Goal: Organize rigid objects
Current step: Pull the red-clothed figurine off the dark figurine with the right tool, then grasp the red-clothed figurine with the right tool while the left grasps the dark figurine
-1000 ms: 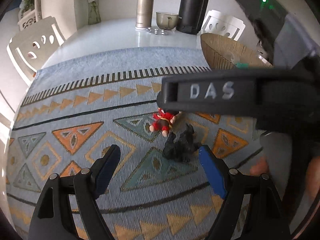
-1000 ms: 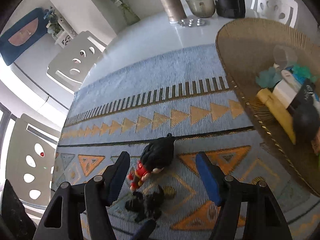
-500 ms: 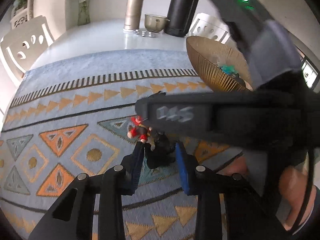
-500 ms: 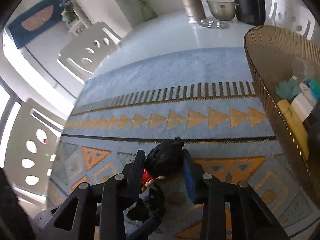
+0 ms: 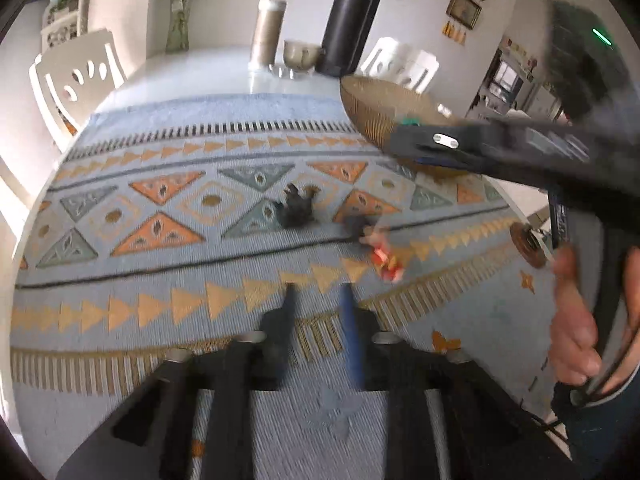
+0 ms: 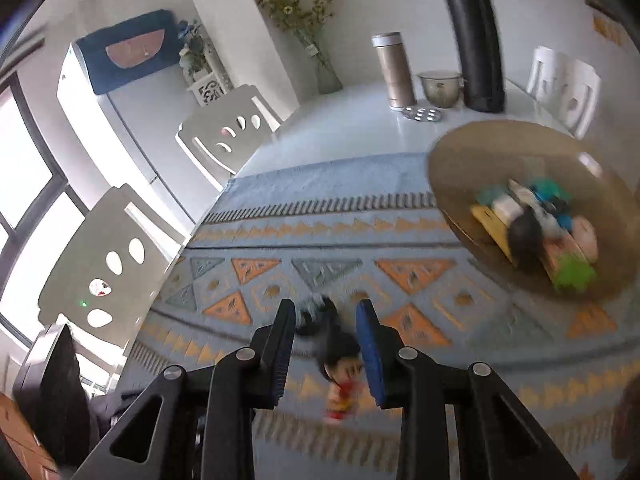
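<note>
Between the right claw's [image 6: 325,350] two blue pads hung a small figurine [image 6: 340,364] with black hair and a red outfit, pinched at the head with the jaws closing on it, its body dangling below the pads and clear of the patterned mat [image 6: 400,288]. From that claw the woven basket [image 6: 460,140] lay up and to the right, near the surface's far right edge and already holding a heap of coloured toys, so the coming move seemed to turn on a carry in that direction; the right hand [image 5: 576,320] was plainly the nearer one to it. The figurine's long axis ran roughly head-up, feet-down, though blur made its exact tilt hard to judge. A second, dark figurine [image 5: 295,210] lay on the mat towards the middle, ahead of the left claw [image 5: 318,292] and well apart from its tips. That left claw was narrow, its jaws opening with nothing between them, pointing steeply down over the near edge of the mat. In the left wrist view the right tool crossed the frame from the right with its fingers over the basket's near rim.
</note>
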### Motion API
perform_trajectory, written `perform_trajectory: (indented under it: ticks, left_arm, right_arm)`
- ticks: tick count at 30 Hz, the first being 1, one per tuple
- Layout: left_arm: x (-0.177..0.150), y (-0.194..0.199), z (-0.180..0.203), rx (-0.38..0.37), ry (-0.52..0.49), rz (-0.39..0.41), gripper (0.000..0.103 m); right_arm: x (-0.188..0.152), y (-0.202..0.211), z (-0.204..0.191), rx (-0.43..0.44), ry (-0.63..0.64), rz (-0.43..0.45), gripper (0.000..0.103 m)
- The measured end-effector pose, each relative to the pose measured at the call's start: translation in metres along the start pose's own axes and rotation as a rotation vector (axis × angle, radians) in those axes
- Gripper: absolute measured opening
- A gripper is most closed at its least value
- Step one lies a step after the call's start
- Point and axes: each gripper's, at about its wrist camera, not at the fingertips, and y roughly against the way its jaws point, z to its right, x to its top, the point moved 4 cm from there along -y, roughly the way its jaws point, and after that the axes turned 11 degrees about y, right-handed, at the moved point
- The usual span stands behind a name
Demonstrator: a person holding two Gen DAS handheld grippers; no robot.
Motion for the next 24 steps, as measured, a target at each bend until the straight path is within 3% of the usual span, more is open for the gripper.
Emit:
perform_trajectory:
  ticks: [1,2,3,4,8,11,12,13,20,22,24]
  left_arm:
    - [0.004,-0.001,0.0,0.005,0.001,-0.001,0.052]
    - [0.008,0.0,0.002,0.015,-0.008,0.024,0.07]
    - [0.015,-0.001,0.004,0.035,-0.026,0.055,0.081]
    - [0.021,-0.005,0.006,0.056,-0.039,0.068,0.082]
    - [0.043,-0.034,0.005,0.081,-0.065,0.026,0.082]
    - [0.048,-0.043,-0.011,-0.039,0.018,-0.034,0.082]
    - [0.049,-0.045,-0.017,-0.052,0.048,-0.047,0.082]
    - [0.052,-0.05,-0.021,-0.056,0.066,-0.056,0.082]
    - [0.066,-0.082,-0.013,-0.028,0.058,-0.098,0.081]
    - [0.069,-0.087,-0.01,-0.019,0.058,-0.082,0.073]
    - [0.069,-0.092,-0.008,0.001,0.054,-0.087,0.044]
  right_arm:
    - [-0.007,0.006,0.002,0.004,-0.006,-0.006,0.031]
    - [-0.016,0.011,0.003,0.01,-0.011,-0.019,0.031]
    - [-0.027,0.014,0.006,0.018,-0.016,-0.042,0.031]
    - [-0.034,0.016,0.01,0.018,-0.02,-0.056,0.031]
    - [-0.062,0.011,0.022,0.063,-0.016,-0.111,0.033]
    - [-0.07,0.002,0.017,0.085,0.025,-0.155,0.053]
    - [-0.069,-0.003,0.011,0.088,0.059,-0.153,0.068]
    - [-0.068,-0.007,0.007,0.088,0.082,-0.147,0.074]
    - [-0.052,-0.067,-0.008,0.07,0.205,-0.214,0.076]
    - [-0.052,-0.073,-0.005,0.029,0.224,-0.193,0.072]
    - [-0.051,-0.074,-0.003,-0.004,0.233,-0.175,0.062]
